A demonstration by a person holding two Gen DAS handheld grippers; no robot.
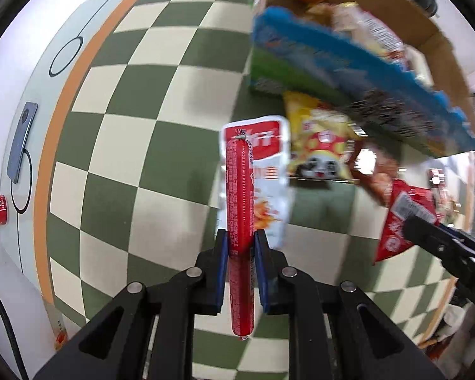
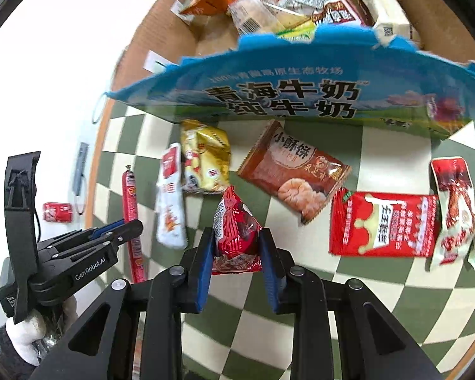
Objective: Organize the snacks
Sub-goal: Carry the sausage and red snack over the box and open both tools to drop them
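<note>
Much of the cardboard box [image 2: 427, 15] is cut off at the top of the right wrist view, and its blue printed flap [image 2: 300, 95] hides the lower part of whatever lies inside; only a jumble of wrappers [image 2: 300, 3] shows above the flap. In the left wrist view the same flap [image 1: 348, 72] is smeared by blur and its lettering cannot be read.

The left gripper [image 1: 240, 243] is clamped on a long red sausage stick [image 1: 240, 209], its 2 blue pads pressed against the stick's sides a little below the middle. The stick runs from 12 o'clock to 6 o'clock between the fingers, its lower end hanging below them. Just behind it lies a white-and-red sachet [image 1: 269, 183], partly covered by the stick, and at 1 o'clock from there sits a yellow packet [image 1: 319, 145].

The right gripper [image 2: 237, 247] is pinching a red crinkled snack pack [image 2: 234, 231], held upright between its pads above the green-and-cream checked mat [image 2: 300, 300]. From that pack, a brown biscuit packet [image 2: 294, 171] lies at 1 o'clock, a red packet with white lettering [image 2: 383, 224] at 3 o'clock, and beyond it a red-and-white pouch [image 2: 456, 209] whose far edge overlaps another wrapper I cannot make out. At 9 o'clock, off the mat, lies a small red can [image 2: 57, 212].
</note>
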